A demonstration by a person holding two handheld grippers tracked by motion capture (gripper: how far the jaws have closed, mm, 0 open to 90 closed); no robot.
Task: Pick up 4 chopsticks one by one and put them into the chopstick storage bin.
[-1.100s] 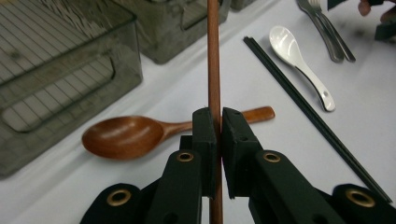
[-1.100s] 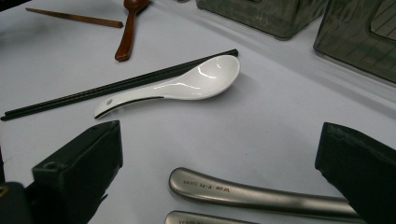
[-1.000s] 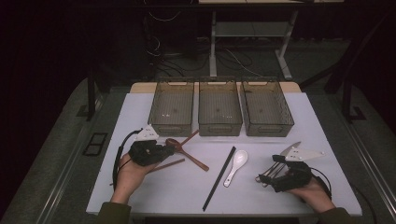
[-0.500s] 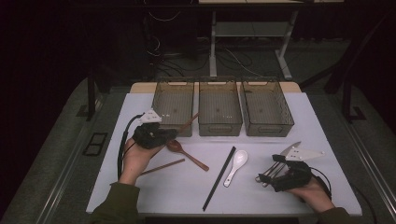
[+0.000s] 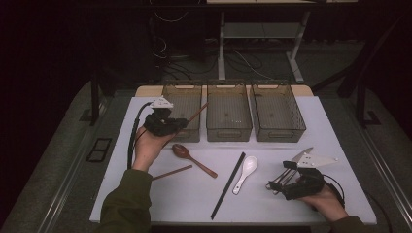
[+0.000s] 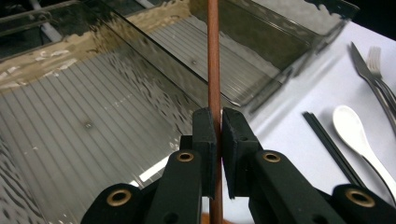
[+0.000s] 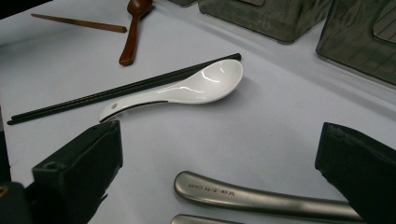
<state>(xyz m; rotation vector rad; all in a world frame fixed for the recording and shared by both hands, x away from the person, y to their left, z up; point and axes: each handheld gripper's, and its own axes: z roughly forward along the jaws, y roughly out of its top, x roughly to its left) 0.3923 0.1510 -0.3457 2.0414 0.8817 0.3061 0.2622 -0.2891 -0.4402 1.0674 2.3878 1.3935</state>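
My left gripper (image 5: 171, 124) was up at about ten o'clock on the white desk (image 5: 340, 145), right at the front wall of the left bin (image 5: 182, 104). Its jaws were squeezed tight on a brown wooden chopstick (image 6: 214, 56). In the left gripper view the stick ran straight up between the jaws toward twelve o'clock, over the ribbed floor of that bin. In the high view the stick pointed toward one o'clock, up across the bin.

A second brown chopstick (image 5: 172, 172) lay flat on the desk at about eight o'clock, just below my left hand (image 5: 148, 145). Next to it lay a brown wooden spoon (image 5: 193, 158), with its bowl near my hand. In the middle lay a pair of black chopsticks (image 5: 228, 184), and a white spoon (image 5: 245, 172) lay just beside them. Behind these stood the middle bin (image 5: 229, 109) and the right bin (image 5: 277, 109).

My right gripper (image 5: 277, 182) sat low at about four o'clock. Its jaws were wide open and held nothing. Two silver handles (image 7: 261, 198) lay on the desk between them.
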